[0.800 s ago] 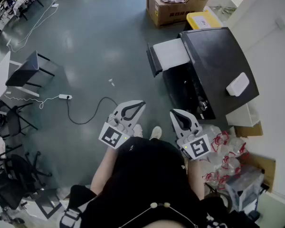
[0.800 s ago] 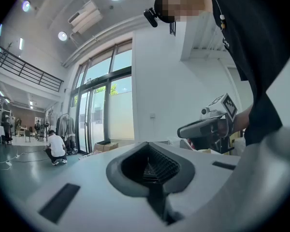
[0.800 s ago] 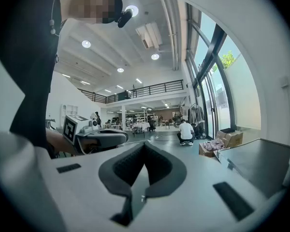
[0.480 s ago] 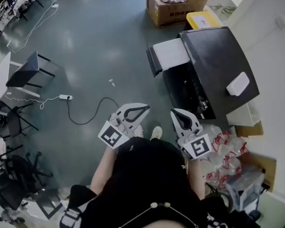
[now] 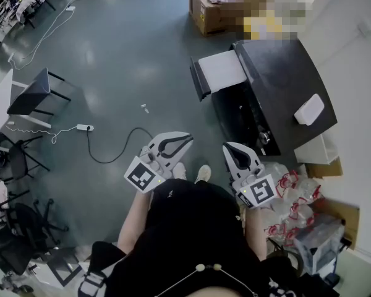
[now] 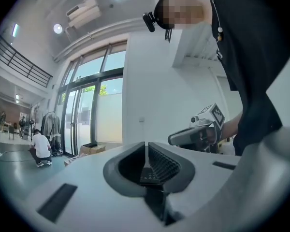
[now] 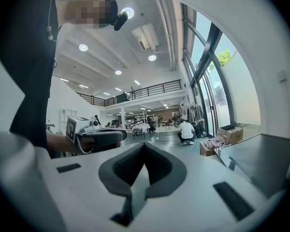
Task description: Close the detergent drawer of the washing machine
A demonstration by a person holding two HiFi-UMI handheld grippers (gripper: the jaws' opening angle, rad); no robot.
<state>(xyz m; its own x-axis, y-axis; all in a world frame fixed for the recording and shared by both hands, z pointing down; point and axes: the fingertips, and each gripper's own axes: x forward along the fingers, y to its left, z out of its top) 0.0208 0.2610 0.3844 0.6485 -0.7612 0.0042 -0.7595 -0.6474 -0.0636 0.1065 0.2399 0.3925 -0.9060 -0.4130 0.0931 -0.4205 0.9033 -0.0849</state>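
Note:
In the head view the dark-topped washing machine (image 5: 284,85) stands at the right, and its white detergent drawer (image 5: 221,70) is pulled out toward the left. Both grippers are held level in front of the person's body, below the drawer and apart from it. My left gripper (image 5: 189,137) is shut and empty, pointing right. My right gripper (image 5: 225,146) is shut and empty too, near the machine's front corner. In the left gripper view the jaws (image 6: 146,145) meet with nothing between them; the right gripper view shows the same (image 7: 144,145), with the machine's top (image 7: 256,159) at the right.
A cardboard box (image 5: 215,10) sits on the floor beyond the machine. A white pad (image 5: 309,109) lies on the machine's top. Bags with red handles (image 5: 292,193) are piled beside the person's right. A power strip with cable (image 5: 83,126) and a black stool (image 5: 38,91) stand at the left.
My left gripper has swung a little, its marker cube drifting left and its tip turning more to the right. The right gripper and the drawer have not moved.

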